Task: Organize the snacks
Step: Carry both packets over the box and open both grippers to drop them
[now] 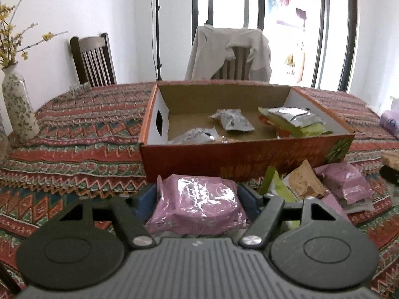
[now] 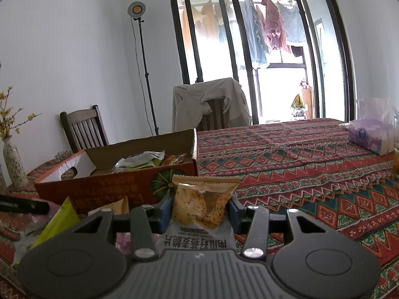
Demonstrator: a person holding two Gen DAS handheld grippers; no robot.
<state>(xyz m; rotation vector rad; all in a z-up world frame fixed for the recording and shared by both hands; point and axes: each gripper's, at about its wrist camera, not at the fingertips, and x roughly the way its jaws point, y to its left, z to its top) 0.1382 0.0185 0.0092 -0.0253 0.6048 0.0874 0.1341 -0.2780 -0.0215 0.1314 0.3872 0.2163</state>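
Left tool (image 1: 198, 199) grips one pink packet (image 1: 197, 205); right tool (image 2: 200, 210) one cracker packet (image 2: 202, 204).

box (image 1: 239, 159) near wall blocking ahead, open top, bare tablecloth (image 1: 82, 134) leftward

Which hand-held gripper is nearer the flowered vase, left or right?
Left. The left hand-held gripper, gripping a pink packet, faces the box front, with the vase off to its left. The right hand-held gripper sits at the box's far corner.
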